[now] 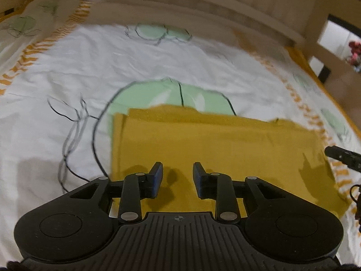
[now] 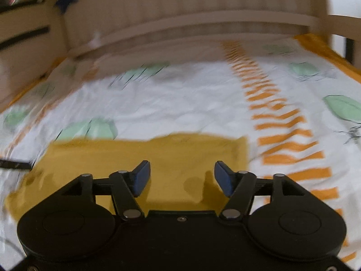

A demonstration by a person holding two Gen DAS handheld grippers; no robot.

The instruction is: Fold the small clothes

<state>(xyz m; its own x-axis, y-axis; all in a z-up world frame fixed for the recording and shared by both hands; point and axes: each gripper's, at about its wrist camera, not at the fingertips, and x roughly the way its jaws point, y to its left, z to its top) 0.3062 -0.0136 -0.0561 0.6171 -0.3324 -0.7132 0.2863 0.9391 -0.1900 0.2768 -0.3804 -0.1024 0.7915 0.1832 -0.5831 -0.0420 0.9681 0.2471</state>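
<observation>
A mustard-yellow garment (image 1: 214, 140) lies flat in a folded, roughly rectangular shape on a white bedsheet; it also shows in the right wrist view (image 2: 144, 155). My left gripper (image 1: 177, 176) is open and empty, hovering above the garment's near edge. My right gripper (image 2: 182, 176) is open and empty, above the garment's right part. The right gripper's tip (image 1: 338, 155) shows at the right edge of the left wrist view, beside the garment's right edge. The left gripper's tip (image 2: 15, 164) shows at the left edge of the right wrist view.
The bedsheet (image 1: 90, 72) is white with green leaf prints and orange striped bands (image 2: 277, 117). A wooden headboard (image 1: 180, 2) runs along the far side. A pillow (image 1: 33, 22) lies at the far left. The bed's right edge (image 1: 320, 79) drops to the floor.
</observation>
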